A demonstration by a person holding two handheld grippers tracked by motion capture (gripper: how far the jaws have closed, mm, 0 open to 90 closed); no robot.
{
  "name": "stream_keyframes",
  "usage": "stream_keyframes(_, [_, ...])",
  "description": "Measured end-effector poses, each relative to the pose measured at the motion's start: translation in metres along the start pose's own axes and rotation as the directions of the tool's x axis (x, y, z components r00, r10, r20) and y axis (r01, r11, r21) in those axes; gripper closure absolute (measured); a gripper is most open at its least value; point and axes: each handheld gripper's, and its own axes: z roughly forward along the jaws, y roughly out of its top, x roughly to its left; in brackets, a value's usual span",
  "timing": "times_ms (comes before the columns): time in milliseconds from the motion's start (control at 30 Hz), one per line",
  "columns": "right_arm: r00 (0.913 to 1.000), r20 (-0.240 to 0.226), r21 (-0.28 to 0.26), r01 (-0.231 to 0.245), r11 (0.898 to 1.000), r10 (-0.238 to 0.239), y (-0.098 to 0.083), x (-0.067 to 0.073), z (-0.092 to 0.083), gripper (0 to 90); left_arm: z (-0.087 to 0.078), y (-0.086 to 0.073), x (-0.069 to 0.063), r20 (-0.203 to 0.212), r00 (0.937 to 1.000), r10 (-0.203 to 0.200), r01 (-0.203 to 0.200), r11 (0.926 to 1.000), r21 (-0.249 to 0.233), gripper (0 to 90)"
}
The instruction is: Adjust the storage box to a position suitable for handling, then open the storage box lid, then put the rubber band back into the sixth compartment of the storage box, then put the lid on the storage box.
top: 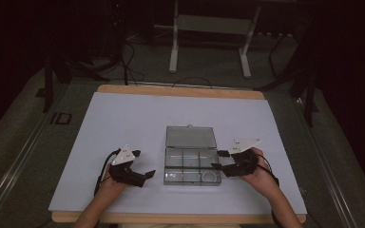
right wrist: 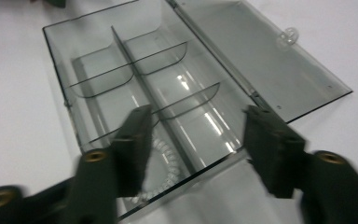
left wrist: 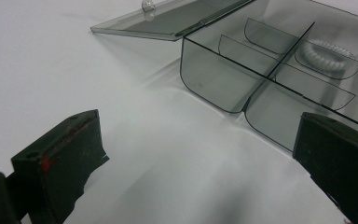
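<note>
A smoky clear plastic compartment box (top: 190, 182) stands open on the white sheet, its lid (top: 190, 137) lying flat behind it. A white coiled ring (top: 210, 176) lies in the near right compartment. My right gripper (top: 220, 160) hovers at the box's right edge, open. In the right gripper view its jaws (right wrist: 200, 149) straddle the near end of the box (right wrist: 56, 51), with the coiled ring (right wrist: 161, 163) under the left jaw and the lid (right wrist: 279, 70) beyond. My left gripper (top: 142, 164) rests open, left of the box. Its view (left wrist: 196, 168) shows the box (left wrist: 209, 79), lid (left wrist: 168, 21) and ring (left wrist: 328, 56) ahead.
The white sheet (top: 123, 118) covers a wooden table (top: 180, 90). Beyond the far edge stand white metal frame legs (top: 173, 52) and cables on the floor. Bare sheet lies left, right and behind the box.
</note>
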Motion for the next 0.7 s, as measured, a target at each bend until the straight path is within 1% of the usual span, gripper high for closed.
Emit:
stream_keyframes(33, [1.0,0.005,-0.004,-0.003,1.0,0.003,0.0,0.0,0.0,35.4,0.0,0.0,0.0,0.0,1.0,-0.001,0.001,1.0,0.001,2.0])
stream_keyframes(100, [0.9998,0.018,-0.017,-0.004,1.0,0.004,-0.001,-0.002,-0.001,25.6,0.0,0.0,0.0,0.001,1.0,-0.003,0.003,1.0,-0.001,2.0])
stream_keyframes(133, [0.9999,0.014,-0.018,-0.007,1.0,0.007,-0.002,-0.002,-0.002,21.1,0.0,0.0,0.0,0.0,1.0,-0.003,0.003,1.0,-0.004,2.0])
stream_keyframes(167, [0.9998,0.014,-0.029,-0.015,0.999,0.015,-0.002,-0.003,-0.002,17.8,0.0,0.0,0.0,0.0,1.0,-0.004,0.004,1.0,-0.006,2.0])
stream_keyframes(233, [0.9991,0.006,-0.048,-0.042,0.998,0.042,-0.003,-0.005,-0.003,13.8,0.0,0.0,0.0,-0.001,1.0,-0.004,0.004,1.0,-0.006,2.0])
stream_keyframes(333, [0.9988,0.021,-0.047,-0.043,0.998,0.044,-0.004,-0.008,-0.004,13.8,0.0,0.0,0.001,0.0,1.0,-0.004,0.004,1.0,-0.001,2.0])
stream_keyframes(400, [0.9974,0.012,-0.068,-0.071,0.995,0.072,-0.005,-0.011,-0.005,13.9,0.0,0.0,0.001,-0.001,1.0,-0.004,0.004,1.0,0.001,2.0])
stream_keyframes(433, [0.9971,0.018,-0.077,-0.072,0.994,0.073,-0.006,-0.012,-0.006,14.0,0.0,0.0,0.001,-0.001,1.0,-0.004,0.004,1.0,0.001,2.0])
stream_keyframes(533, [0.9965,0.053,-0.112,-0.059,0.992,0.065,-0.007,-0.014,-0.01,13.7,0.001,0.001,0.0,0.002,1.0,-0.003,0.003,1.0,0.007,2.0])
stream_keyframes(567, [0.9955,0.071,-0.128,-0.054,0.99,0.063,-0.007,-0.015,-0.012,13.5,0.001,0.001,0.001,0.001,1.0,0.001,-0.001,1.0,0.007,1.9])
stream_keyframes(600, [0.9955,0.073,-0.133,-0.05,0.99,0.06,-0.007,-0.016,-0.012,13.5,0.001,0.001,0.001,0.0,1.0,0.005,-0.005,1.0,0.0,2.0])
stream_keyframes(633, [0.9953,0.07,-0.135,-0.056,0.989,0.066,-0.007,-0.016,-0.013,13.3,0.0,0.002,0.001,0.003,1.0,0.008,-0.008,0.9998,-0.015,1.9])
stream_keyframes(700, [0.9931,0.094,-0.144,-0.057,0.988,0.07,-0.007,-0.017,-0.015,13.2,-0.001,0.005,0.001,-0.002,0.9998,0.019,-0.019,0.9996,-0.021,1.9])
